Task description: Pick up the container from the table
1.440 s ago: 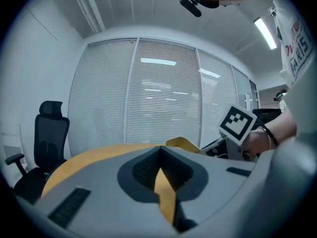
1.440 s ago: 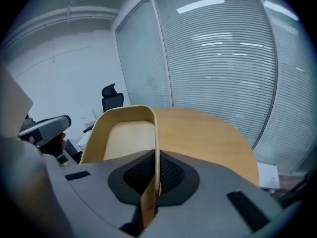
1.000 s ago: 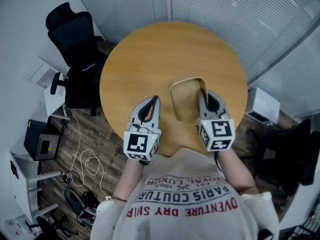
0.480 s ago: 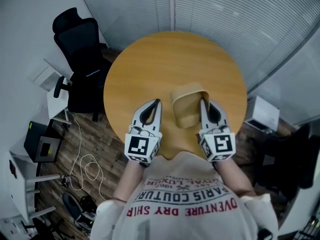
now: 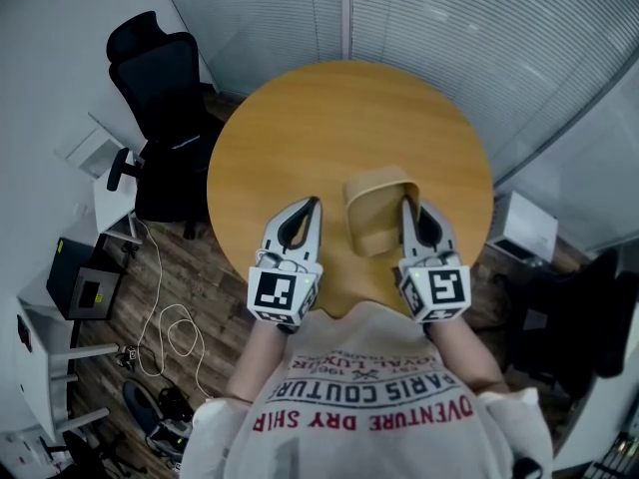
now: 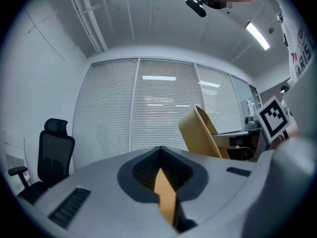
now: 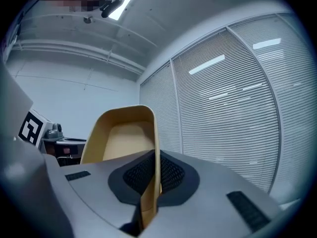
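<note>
A tan, open-topped container (image 5: 377, 213) hangs tilted just above the round wooden table (image 5: 300, 118), near its front edge. My right gripper (image 5: 406, 206) is shut on the container's right rim; in the right gripper view the rim (image 7: 154, 148) runs straight between the closed jaws, with the container (image 7: 121, 133) rising to the left. My left gripper (image 5: 314, 206) hovers to the container's left, apart from it, with its jaws together and nothing held. In the left gripper view (image 6: 161, 157) the container (image 6: 200, 133) shows tilted at the right.
A black office chair (image 5: 160, 98) stands left of the table. A white cabinet (image 5: 524, 213) sits to the right. Cables (image 5: 170, 327) and a small dark box (image 5: 85, 282) lie on the wooden floor at the left. Window blinds (image 5: 449, 18) run behind the table.
My right gripper has risen a little with the container, which now tilts more steeply off the table. The left gripper has stayed where it was.
</note>
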A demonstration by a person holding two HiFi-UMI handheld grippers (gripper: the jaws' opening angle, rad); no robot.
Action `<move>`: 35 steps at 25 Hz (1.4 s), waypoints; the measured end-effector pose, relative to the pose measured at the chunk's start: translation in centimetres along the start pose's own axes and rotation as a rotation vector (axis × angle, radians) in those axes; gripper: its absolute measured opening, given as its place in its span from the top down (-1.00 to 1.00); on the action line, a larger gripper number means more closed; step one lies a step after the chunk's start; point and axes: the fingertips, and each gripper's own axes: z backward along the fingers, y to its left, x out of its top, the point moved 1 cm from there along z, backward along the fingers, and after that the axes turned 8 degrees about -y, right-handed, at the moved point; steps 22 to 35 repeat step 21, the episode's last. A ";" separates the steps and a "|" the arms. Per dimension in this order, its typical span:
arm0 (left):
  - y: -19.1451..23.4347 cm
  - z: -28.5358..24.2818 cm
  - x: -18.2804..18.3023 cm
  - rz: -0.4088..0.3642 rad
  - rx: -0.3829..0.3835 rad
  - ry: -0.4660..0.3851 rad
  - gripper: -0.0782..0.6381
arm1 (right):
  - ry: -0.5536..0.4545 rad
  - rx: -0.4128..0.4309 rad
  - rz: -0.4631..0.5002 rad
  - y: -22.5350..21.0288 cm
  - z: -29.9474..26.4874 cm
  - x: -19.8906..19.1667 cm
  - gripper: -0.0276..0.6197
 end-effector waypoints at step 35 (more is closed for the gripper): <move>-0.9 1.0 0.4 -0.011 0.021 0.002 0.78 | 0.012 -0.027 0.033 -0.4 1.3 -0.3 0.91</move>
